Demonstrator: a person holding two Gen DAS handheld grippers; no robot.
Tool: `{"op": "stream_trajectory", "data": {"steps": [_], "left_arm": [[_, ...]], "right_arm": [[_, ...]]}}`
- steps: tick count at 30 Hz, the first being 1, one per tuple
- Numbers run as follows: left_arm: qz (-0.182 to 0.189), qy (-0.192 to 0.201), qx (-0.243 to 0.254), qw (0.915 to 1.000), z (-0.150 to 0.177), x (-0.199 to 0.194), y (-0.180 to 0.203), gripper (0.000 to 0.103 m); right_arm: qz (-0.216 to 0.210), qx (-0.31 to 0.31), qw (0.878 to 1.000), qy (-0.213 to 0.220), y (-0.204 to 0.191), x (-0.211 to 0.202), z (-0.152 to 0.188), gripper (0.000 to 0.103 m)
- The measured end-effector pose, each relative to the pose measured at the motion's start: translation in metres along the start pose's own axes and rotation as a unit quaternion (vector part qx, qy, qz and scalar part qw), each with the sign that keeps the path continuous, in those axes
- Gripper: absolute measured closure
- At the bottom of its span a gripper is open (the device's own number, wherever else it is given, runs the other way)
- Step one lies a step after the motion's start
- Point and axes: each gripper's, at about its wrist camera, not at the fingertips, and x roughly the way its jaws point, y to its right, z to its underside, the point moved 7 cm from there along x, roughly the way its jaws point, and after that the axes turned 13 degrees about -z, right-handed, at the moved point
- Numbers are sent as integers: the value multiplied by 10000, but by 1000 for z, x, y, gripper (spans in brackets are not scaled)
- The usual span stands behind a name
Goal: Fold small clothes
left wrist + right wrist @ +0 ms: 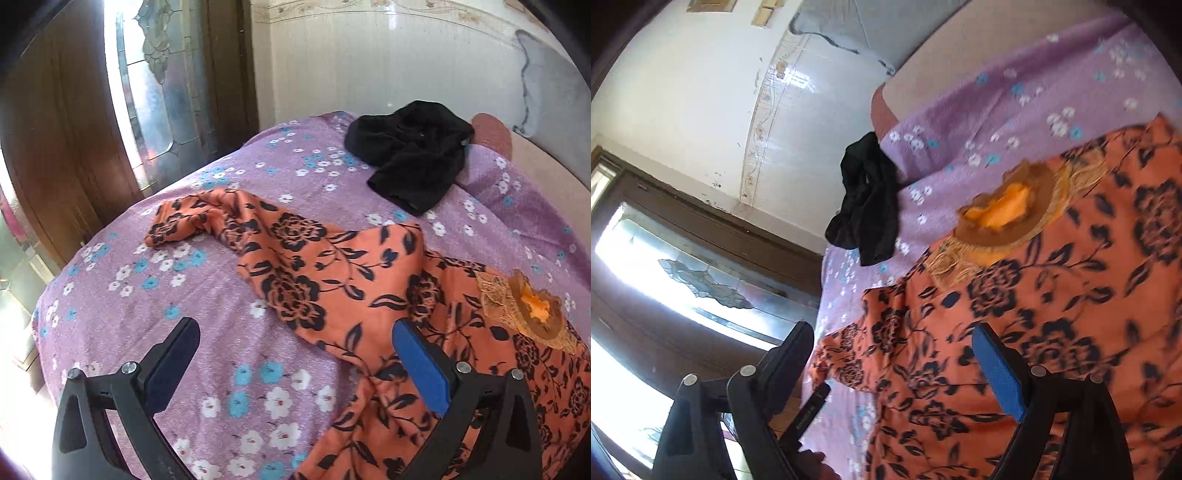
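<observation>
Two garments: orange floral top (332,280) spread over the bed (110,295), black garment (410,155) bunched near the bed's far edge, well apart from the top.
Left sleeve: lies crooked toward the bed's left edge, cuff (166,225) folded on itself.
Left gripper (295,332): mine, fingers released, wide apart, nothing between them; hovers over bare sheet just beside the top's left hem, one blue pad (421,369) above the cloth's edge.
Body of top: rumpled ridge runs through the middle, not flat.
Neckline (528,310): lace trim with yellow lining showing, toward the bed's right side.
Right gripper (894,354): mine, fingers released and spread, holding nothing; over the top's body, view tilted and blurred.
Step in hand: judged as the start of folding the orange top; no fold made yet, neither gripper on cloth.
Next move needs: left fingers down onto the sleeve or hem edge, pinch one layer only, not the sheet; right fingers take the matching edge; flatten before folding over.
Black garment: untouched, judged to be next in line.
</observation>
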Motion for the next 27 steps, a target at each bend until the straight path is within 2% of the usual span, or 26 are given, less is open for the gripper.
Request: {"op": "stream_trajectory", "data": {"steps": [1,3,5,6,7,9,11,12,14,15,17,19,21,22,23,24,25,27], "left_arm": [[177,76,118,9997,2,-5,12,1],[523,286,439,9973,6,-19,36,8],[846,505,766,9922,13,-35,60,15],[1065,558,885,9888,17,-42,71,15],[1289,595,975,9851,20,-49,81,16],[1656,613,1231,9766,29,-59,101,26],[1870,620,1557,9679,40,-63,119,47],[1939,606,1694,9644,45,-62,126,53],[1982,566,1862,9606,52,-55,138,79],[1992,544,1889,9600,53,-51,143,82],[1955,489,1833,9622,53,-43,152,83],[1864,258,1798,9655,53,-32,160,83],[1755,-183,1806,9676,60,-15,167,77],[1694,-433,1868,9667,68,-5,171,71],[1631,-570,1949,9655,75,3,175,69],[1555,-307,1997,9669,75,1,177,67],[1385,-58,2147,9668,75,-3,180,60],[1046,168,2363,9659,78,-6,184,53]], "right_arm": [[325,-158,9992,147,8,-22,-5,16],[834,-369,9953,319,26,-63,-14,29],[1202,-269,9913,471,52,-100,-19,57],[1328,-125,9894,572,67,-113,-20,63],[1406,49,9875,708,82,-125,-21,65],[1402,355,9850,941,104,-147,-23,65],[1367,557,9834,1055,122,-155,-23,65],[1332,640,9833,1063,129,-154,-23,65],[1327,820,9825,1019,141,-149,-24,65],[1329,871,9823,986,146,-144,-26,65],[1309,863,9836,893,151,-136,-30,65],[1369,779,9845,768,155,-129,-37,65],[1164,876,9858,836,158,-125,-45,65],[1071,946,9860,858,162,-122,-48,65],[1065,987,9858,845,167,-117,-51,65],[1149,997,9855,745,174,-111,-51,65],[1233,1068,9849,581,183,-103,-48,65],[1205,1382,9829,143,201,-85,-35,64]]}}
